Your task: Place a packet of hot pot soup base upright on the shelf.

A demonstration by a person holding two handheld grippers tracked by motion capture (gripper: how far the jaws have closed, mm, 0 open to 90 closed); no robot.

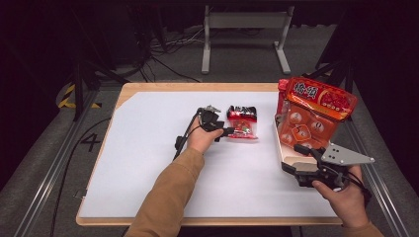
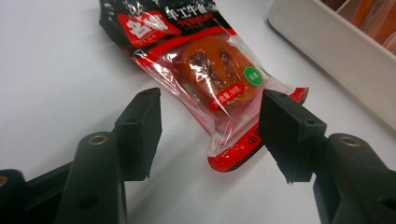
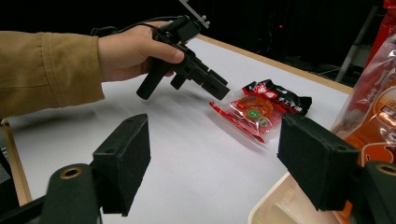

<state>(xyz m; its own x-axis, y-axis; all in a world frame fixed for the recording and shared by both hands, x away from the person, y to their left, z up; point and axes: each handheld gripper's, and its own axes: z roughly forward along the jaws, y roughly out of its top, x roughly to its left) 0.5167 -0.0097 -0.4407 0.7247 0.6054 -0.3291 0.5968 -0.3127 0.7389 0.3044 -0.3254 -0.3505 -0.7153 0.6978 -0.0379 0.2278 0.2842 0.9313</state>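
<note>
Readable marks, for your record. You have a painted "4" (image 1: 91, 142) on the floor left of the table. Your small snack packet (image 2: 201, 70) carries white Chinese characters on a red panel, a green round sticker and a red strip; strokes too small to read. Your big orange bag (image 1: 316, 116) shows large white Chinese characters, illegible.

A small snack packet (image 1: 242, 122) lies flat on the white table, nearer its far edge than its near one. It is red and black with a clear window showing an orange-brown piece inside.

Left tool (image 1: 228, 131) at snack packet (image 1: 242, 122), big orange bag (image 1: 312, 112) in tray (image 1: 283, 148)
</note>
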